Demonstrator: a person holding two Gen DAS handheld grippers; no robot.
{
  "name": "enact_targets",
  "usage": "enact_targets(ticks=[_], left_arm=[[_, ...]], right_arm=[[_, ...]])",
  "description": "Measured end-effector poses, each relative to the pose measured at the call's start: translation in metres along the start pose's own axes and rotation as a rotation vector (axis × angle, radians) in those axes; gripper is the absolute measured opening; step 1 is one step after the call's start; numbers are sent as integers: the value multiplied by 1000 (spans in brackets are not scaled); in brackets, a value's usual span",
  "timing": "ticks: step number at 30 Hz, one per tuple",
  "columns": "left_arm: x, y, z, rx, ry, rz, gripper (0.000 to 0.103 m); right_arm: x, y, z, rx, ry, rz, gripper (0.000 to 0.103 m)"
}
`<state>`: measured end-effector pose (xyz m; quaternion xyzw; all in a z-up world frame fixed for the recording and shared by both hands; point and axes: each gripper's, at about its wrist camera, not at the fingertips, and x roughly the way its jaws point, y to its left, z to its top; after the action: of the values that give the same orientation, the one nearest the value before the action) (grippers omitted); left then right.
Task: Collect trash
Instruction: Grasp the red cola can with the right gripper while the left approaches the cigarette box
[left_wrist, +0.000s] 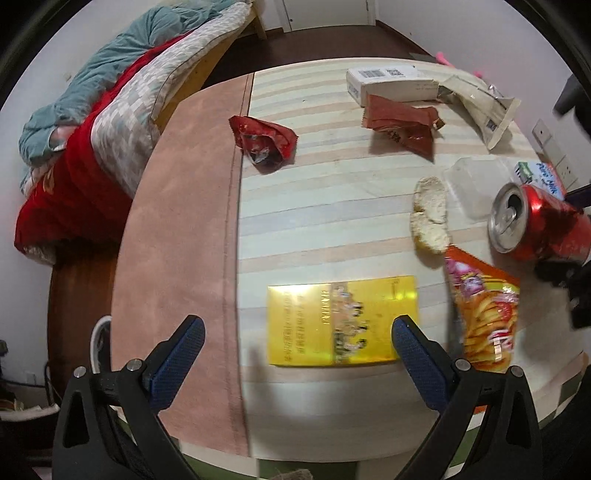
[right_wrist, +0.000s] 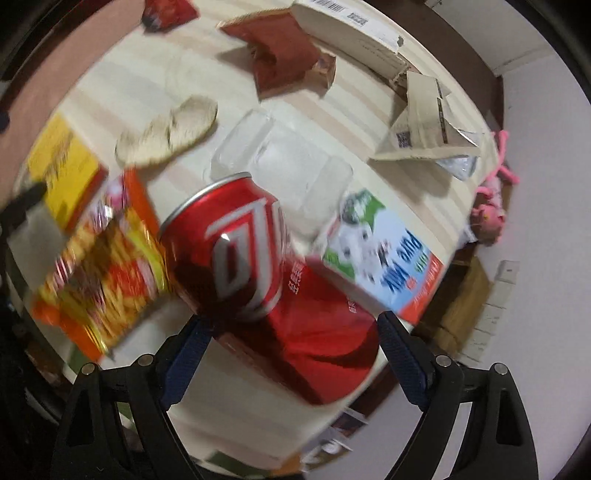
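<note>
Fingers of the right gripper (right_wrist: 291, 325) grasp a red can (right_wrist: 258, 258); left gripper (left_wrist: 297, 332) gapes above a yellow box (left_wrist: 332, 321).

Your left view: box (left_wrist: 341, 325) low centre btwn fingers, chip bag (left_wrist: 484, 317) just right, can (left_wrist: 535, 225) right edge, bread (left_wrist: 430, 214) left of can, wrappers upper centre.

1 can (left_wrist: 535, 225), 1 milk carton (right_wrist: 380, 251), 1 yellow box (left_wrist: 341, 321), 1 chip bag (left_wrist: 480, 314), 2 red wrappers (left_wrist: 264, 142), 2 cardboard pkgs (left_wrist: 388, 83).
</note>
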<state>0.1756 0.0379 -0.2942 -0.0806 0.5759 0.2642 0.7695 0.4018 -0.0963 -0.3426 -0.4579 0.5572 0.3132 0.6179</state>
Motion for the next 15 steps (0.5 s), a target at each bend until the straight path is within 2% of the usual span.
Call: enact_targets(ticks=[4,6,9,11,13,15], left_arm=[[-1,15,8,22,-17,31,103],[2,17,12,24,-16,37,103],[9,18,18,18,-4,20,103],[11,16,22,28,0,19,103],[12,15,22,45,2,21,103],[11,14,23,78,0,16,103]], right_arm=[[-20,-9,-5,30,-48,77,92],[-27,-2,-6,-39,-69,49,96],[-13,12,2,-135,-19,15,99],[-2,20,9,-146,2,4,99],[13,20,18,-134,28,31,98],[20,19,20,-102,35,89,89]])
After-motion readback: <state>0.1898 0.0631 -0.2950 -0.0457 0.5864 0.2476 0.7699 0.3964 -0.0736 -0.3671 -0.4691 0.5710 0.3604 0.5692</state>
